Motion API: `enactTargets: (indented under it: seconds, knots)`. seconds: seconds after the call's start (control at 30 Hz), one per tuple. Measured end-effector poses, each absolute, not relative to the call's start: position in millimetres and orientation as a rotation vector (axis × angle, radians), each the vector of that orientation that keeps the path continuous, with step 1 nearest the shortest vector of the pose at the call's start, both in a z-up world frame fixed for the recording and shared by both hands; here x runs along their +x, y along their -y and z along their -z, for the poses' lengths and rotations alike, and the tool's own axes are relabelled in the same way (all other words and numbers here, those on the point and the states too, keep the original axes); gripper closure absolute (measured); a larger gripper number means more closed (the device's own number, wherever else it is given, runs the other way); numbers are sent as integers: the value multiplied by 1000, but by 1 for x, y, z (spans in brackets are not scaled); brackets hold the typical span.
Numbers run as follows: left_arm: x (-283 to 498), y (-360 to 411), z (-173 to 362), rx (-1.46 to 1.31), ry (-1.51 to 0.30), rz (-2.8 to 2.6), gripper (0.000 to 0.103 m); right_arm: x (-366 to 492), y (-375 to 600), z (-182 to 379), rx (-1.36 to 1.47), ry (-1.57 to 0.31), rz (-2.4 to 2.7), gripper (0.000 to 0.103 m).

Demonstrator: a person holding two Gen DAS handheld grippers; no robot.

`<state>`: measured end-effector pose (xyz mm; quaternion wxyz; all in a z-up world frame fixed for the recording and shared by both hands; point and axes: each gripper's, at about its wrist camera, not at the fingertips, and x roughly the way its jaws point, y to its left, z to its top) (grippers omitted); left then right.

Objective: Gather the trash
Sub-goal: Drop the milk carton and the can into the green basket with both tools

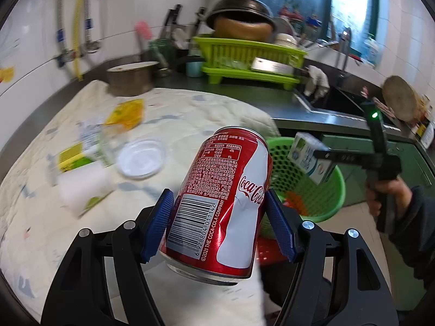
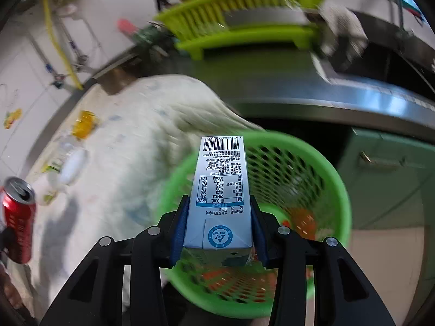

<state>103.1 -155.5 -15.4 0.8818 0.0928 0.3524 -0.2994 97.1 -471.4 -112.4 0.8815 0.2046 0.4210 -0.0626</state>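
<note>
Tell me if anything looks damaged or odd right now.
The Coca-Cola can in the left gripper is dented: a crease runs down its white side near the barcode. It sits tilted between the jaws. The milk carton looks intact.

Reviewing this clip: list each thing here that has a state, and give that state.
Left gripper: shut on the Coca-Cola can.
Coca-Cola can: opened, dented, held above the cloth.
Right gripper: shut on the milk carton.
Milk carton: held over the green basket.
Green basket: holds some trash already.
</note>
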Motion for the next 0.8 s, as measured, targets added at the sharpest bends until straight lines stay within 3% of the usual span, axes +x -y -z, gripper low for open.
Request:
enactTargets:
  seconds: [0.27,0.8]
  knots:
    - [105,226,27,235,-783,706,36,77,509,148,464,-886,196,60]
    - [116,341,81,315,-930,799,35,12,518,98,431,-725,198,32]
